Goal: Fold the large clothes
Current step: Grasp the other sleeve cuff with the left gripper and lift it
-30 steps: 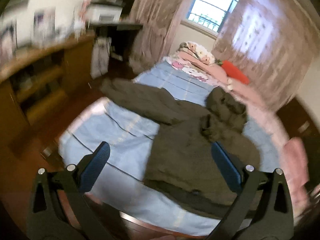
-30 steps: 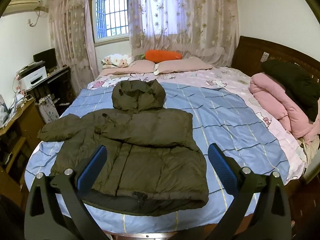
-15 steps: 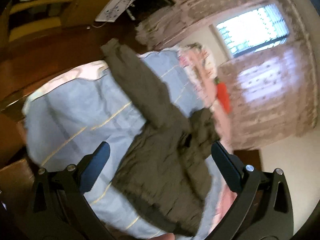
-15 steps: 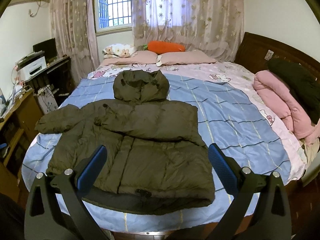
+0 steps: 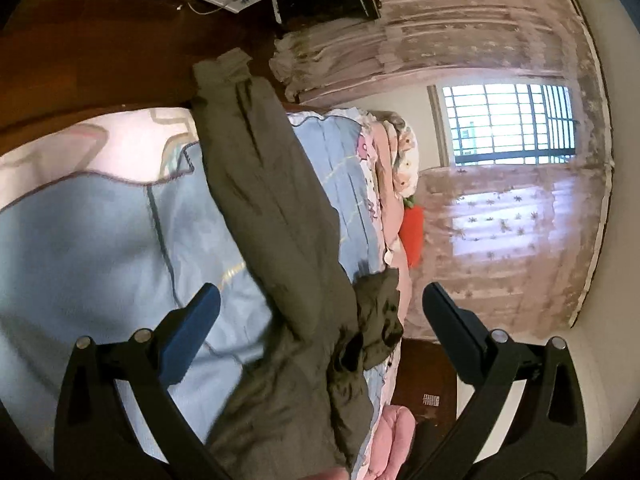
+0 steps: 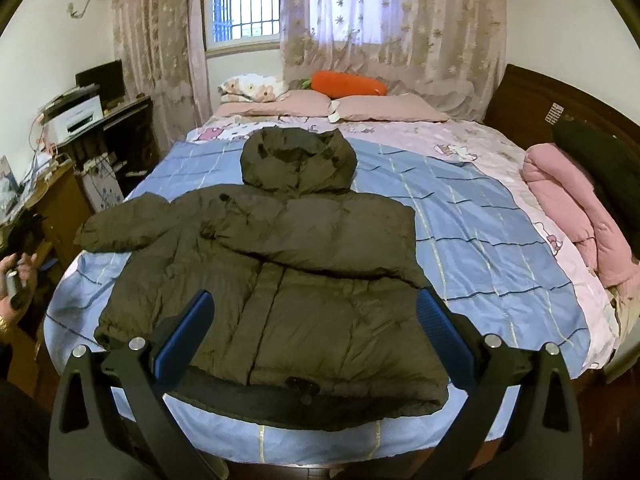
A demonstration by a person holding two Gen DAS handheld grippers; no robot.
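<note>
Jacket (image 6: 276, 272) lies flat on the bed (image 6: 480, 216) ahead of both claws: one sleeve looks folded in, the other (image 5: 260, 184) outstretched. Left claw (image 5: 320, 312) and right claw (image 6: 314, 316) gape, empty.

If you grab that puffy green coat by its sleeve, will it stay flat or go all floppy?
Probably floppy: the coat is soft and wrinkled, and its sleeve already sags over the bed edge. It looks puffy and quilted, so likely light for its size. The smooth shell may slip between the open left gripper fingers.
</note>
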